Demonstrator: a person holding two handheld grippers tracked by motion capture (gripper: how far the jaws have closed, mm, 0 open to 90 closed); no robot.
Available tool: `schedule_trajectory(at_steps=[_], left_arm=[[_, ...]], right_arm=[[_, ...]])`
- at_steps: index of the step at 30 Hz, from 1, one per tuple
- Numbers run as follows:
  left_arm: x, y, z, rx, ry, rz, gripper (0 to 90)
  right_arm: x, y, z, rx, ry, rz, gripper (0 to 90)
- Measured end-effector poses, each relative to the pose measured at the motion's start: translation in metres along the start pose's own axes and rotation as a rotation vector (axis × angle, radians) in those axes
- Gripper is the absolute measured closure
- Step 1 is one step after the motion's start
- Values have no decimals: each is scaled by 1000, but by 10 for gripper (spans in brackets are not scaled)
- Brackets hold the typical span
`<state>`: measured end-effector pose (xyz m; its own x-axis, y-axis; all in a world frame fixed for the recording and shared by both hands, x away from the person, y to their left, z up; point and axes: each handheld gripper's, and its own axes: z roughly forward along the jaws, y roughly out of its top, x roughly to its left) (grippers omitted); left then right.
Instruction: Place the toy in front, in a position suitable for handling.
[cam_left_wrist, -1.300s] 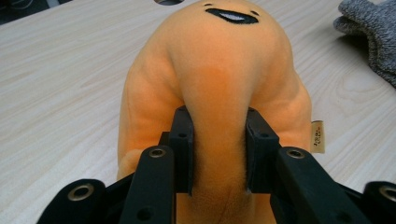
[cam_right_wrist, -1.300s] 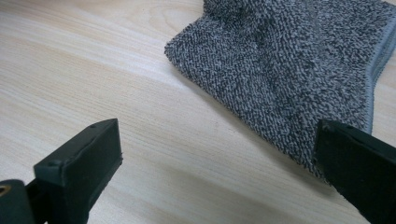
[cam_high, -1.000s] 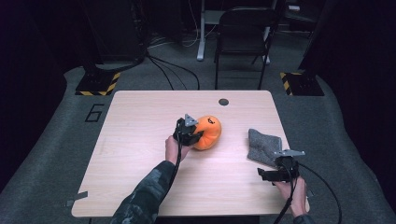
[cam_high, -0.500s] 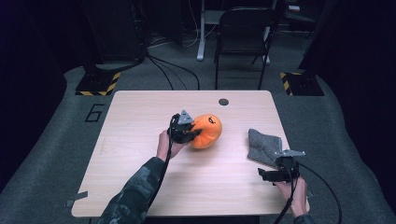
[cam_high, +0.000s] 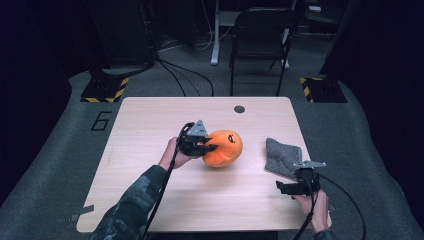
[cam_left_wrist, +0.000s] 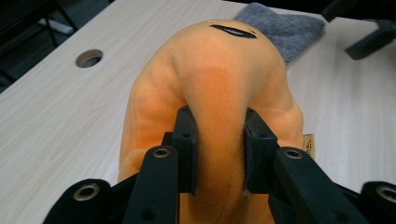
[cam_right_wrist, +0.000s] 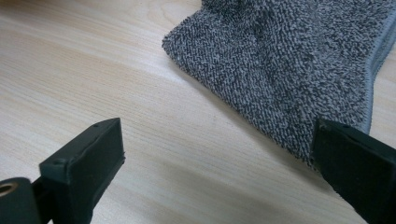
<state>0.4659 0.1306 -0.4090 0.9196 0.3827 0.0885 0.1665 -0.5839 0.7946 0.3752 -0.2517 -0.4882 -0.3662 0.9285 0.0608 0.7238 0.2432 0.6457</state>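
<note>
An orange plush pumpkin (cam_high: 223, 148) with a black face mark hangs just above the middle of the wooden table (cam_high: 150, 130). My left gripper (cam_high: 206, 147) is shut on a pinched fold of it. In the left gripper view both pads (cam_left_wrist: 185, 140) squeeze the soft pumpkin (cam_left_wrist: 215, 88) between them. A grey folded towel (cam_high: 283, 156) lies at the table's right side. My right gripper (cam_high: 290, 187) sits low just in front of it, jaws wide open. In the right gripper view the towel (cam_right_wrist: 299, 60) lies ahead of the open jaws, its corner near the right pad (cam_right_wrist: 355, 168).
A round cable hole (cam_high: 239, 109) is near the table's far edge. A black chair (cam_high: 260, 45) stands behind the table. Cables trail from both grippers over the table's near edge. Bare wood lies to the left.
My left gripper has lifted the pumpkin a little off the table and carried it slightly away from me. The right gripper and towel have stayed put.
</note>
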Motion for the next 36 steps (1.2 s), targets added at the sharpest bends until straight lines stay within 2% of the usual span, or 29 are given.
schedule_trajectory(at_steps=[5, 10, 15, 17, 19, 22, 24, 25, 26, 27, 29, 31, 32, 36], left_arm=[[-7, 2, 2, 5, -47, 34, 711], [-14, 2, 9, 26, -110, 87, 707], [-17, 0, 15, 51, -146, 115, 700], [-18, -1, 17, 39, -163, 115, 700], [-17, -2, 18, 46, -177, 127, 691], [-14, -10, 26, 53, -201, 112, 683], [-13, -17, 33, 77, -210, 107, 661], [-12, -21, 36, 78, -221, 101, 645], [-10, -25, 36, 57, -224, 76, 621], [-8, -26, 35, 47, -219, 56, 569], [-5, -29, 33, 39, -221, 29, 535], [-3, -29, 31, 30, -219, 1, 388], [-3, -29, 29, 25, -213, -9, 388], [-5, -29, 20, -12, -198, -42, 264]], right_arm=[[0, 0, 0, -4, -2, 2, 27], [0, 0, 0, -6, -2, 2, 28], [0, 0, -1, 0, -1, 4, 29], [-1, -1, -1, 1, 1, 3, 29], [-1, 0, -1, 1, 0, 2, 30], [-1, 0, -1, -1, 0, -2, 30], [-1, 0, -1, -3, -1, -2, 31], [-1, 0, -1, -2, 0, -2, 31], [-1, 0, -1, -2, 1, -7, 31], [-2, -1, -1, -3, 4, -3, 31], [-1, -1, -1, -2, 3, 4, 31], [-2, -1, -2, -5, 4, 1, 32], [-2, -1, -2, -5, 4, 1, 32], [-1, 0, -2, -8, 3, -1, 32]])
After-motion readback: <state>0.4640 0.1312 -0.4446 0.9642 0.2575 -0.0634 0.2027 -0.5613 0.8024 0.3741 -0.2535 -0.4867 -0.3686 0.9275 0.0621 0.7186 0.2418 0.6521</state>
